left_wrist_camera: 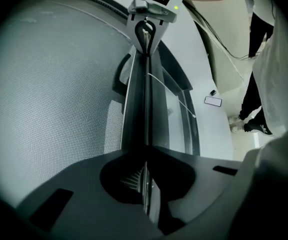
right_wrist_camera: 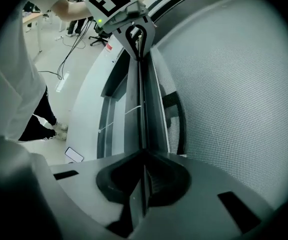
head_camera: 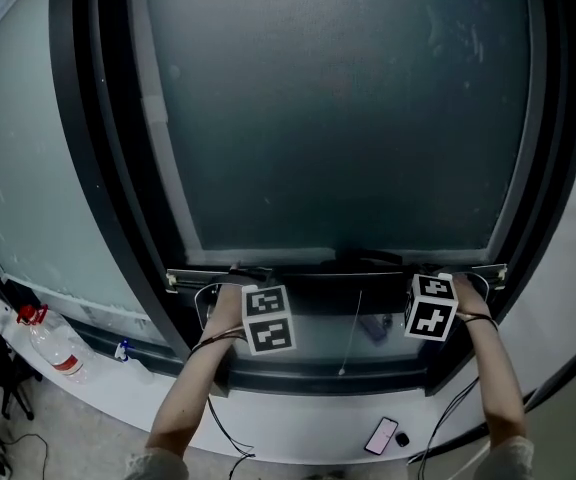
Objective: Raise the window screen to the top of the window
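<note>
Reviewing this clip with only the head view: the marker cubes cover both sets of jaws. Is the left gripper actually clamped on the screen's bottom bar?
Observer: Yes. In the left gripper view, the left gripper has its jaws shut on the thin edge of the bottom bar.
Operator: And the right one?
Observer: Same: the right gripper is shut on that bar.
Operator: Where is the mesh there?
Observer: In the right gripper view, the mesh lies to the right of the bar.
</note>
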`<state>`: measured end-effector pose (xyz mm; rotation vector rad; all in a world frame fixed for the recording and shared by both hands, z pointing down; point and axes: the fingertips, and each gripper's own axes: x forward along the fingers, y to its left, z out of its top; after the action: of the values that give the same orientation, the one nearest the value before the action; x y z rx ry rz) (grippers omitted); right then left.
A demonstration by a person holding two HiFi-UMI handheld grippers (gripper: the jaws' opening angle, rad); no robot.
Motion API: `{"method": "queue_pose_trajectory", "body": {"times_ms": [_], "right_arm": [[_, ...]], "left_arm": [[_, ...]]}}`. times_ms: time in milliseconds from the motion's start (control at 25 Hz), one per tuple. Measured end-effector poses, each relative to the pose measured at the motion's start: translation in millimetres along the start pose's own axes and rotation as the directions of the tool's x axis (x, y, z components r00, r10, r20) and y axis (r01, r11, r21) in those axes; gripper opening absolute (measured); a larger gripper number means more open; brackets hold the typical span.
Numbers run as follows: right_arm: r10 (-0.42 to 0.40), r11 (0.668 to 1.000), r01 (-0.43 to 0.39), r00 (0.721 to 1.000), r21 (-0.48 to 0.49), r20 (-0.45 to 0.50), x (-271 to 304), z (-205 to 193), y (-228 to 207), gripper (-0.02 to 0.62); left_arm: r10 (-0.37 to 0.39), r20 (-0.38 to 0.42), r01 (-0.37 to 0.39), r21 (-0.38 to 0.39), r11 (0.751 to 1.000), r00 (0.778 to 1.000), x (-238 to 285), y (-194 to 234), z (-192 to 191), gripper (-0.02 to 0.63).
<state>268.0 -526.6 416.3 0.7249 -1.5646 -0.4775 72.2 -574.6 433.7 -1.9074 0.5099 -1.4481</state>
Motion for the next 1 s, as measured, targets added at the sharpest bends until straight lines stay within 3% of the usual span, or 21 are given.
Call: {"method": "queue_pose_trajectory", "body": {"times_ms": [360,640,880,1000], "right_arm": [[-0.085,0.996,0.084,0.996,-0.030,-0.014,-21,5,-22,0.020],[-0.224,0.974,0.224,0.975,-0.028,0.001,-66,9,-72,0.020],[-0.324,0.945,0.324,0.946,-0.054,0.011,-112,18,-125,0.020],[-0.397,0.915,0.397,0.918,-0.074,0.011,-140,25,-157,0.020]], "left_arm": [[0.081,0.015,-0.081,0.011,0.997,0.997,-19,24,5,0.018],[0.219,0.031,-0.220,0.027,0.975,0.975,-64,79,14,0.018],[0.338,0.032,-0.339,0.048,0.940,0.941,-109,136,24,0.018],[0.418,0.047,-0.421,0.052,0.906,0.907,-137,169,29,0.018]]}}
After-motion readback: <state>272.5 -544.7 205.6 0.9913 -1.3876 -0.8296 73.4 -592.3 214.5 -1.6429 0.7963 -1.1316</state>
